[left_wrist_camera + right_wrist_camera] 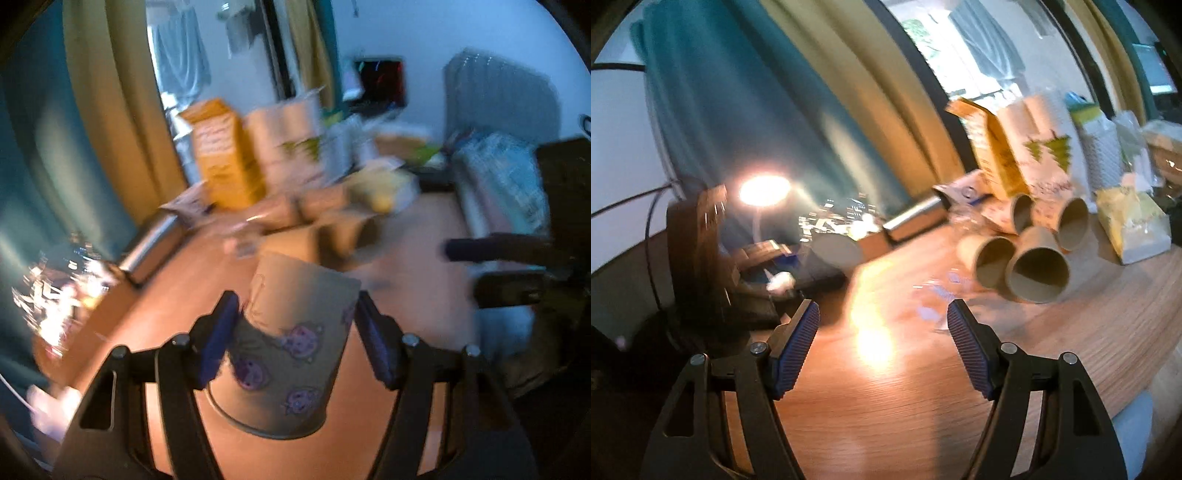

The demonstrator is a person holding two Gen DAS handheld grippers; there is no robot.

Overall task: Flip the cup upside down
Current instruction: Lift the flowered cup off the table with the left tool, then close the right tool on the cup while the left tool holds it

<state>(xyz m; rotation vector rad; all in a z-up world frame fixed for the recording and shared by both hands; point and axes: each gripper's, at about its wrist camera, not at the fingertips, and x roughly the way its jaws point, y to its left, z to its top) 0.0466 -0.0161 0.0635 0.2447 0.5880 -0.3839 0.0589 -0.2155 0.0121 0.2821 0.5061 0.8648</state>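
Note:
In the left wrist view my left gripper (293, 317) is shut on a grey paper cup (291, 350) with purple cartoon prints. The cup is held above the wooden table (166, 317), tilted, its open rim toward the camera and its flat base pointing away and up. The view is motion-blurred. My right gripper shows at the right edge of that view (465, 269), apart from the cup. In the right wrist view my right gripper (882, 325) is open and empty above the table (886, 398).
Several brown paper cups (1034, 269) lie on their sides at the back of the table, also blurred in the left wrist view (314, 236). Behind them stand a yellow box (990, 147), bags and packets. A lit lamp (764, 190) and dark clutter are at the left.

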